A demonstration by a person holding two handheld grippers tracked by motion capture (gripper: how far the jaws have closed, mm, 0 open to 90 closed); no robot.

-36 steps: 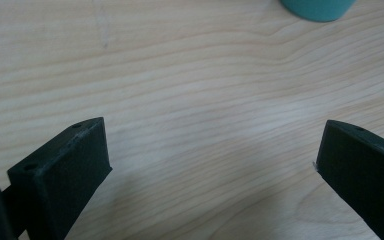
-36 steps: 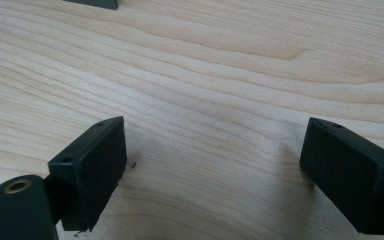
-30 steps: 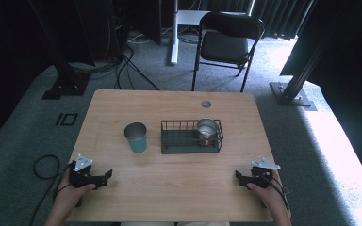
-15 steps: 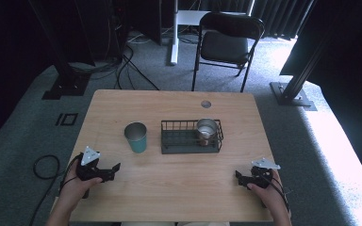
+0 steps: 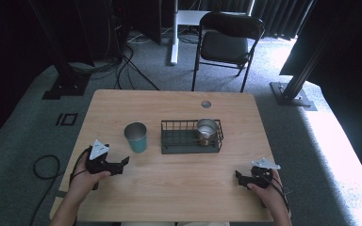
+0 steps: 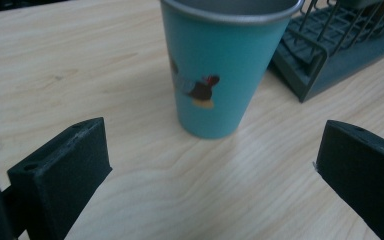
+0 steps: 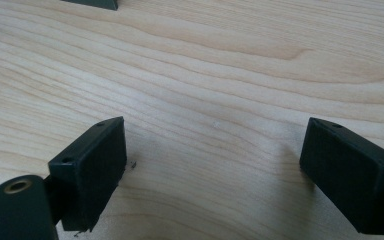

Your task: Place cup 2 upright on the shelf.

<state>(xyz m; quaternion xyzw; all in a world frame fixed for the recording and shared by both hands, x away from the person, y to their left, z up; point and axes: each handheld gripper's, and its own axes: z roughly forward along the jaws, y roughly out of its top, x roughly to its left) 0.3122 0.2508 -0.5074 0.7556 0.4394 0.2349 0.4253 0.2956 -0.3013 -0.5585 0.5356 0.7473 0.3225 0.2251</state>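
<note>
Bare wood lies all round both my hands on the table (image 5: 169,193), and the near edge runs just behind my wrists. My left gripper (image 5: 121,163) stands wide apart and holds nothing; the teal cup (image 5: 135,137) sits upright just ahead of it, between the jaws' line, apart from them. The cup has a metal rim and a small printed figure. Beside it stands the wire basket (image 5: 191,137) holding a metal cup (image 5: 207,130). My right gripper (image 5: 239,177) gapes wide over plain wood, near the right edge.

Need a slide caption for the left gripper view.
Open left hand-held gripper faces a teal metal cup beside a dark wire rack on the wooden table.
</note>
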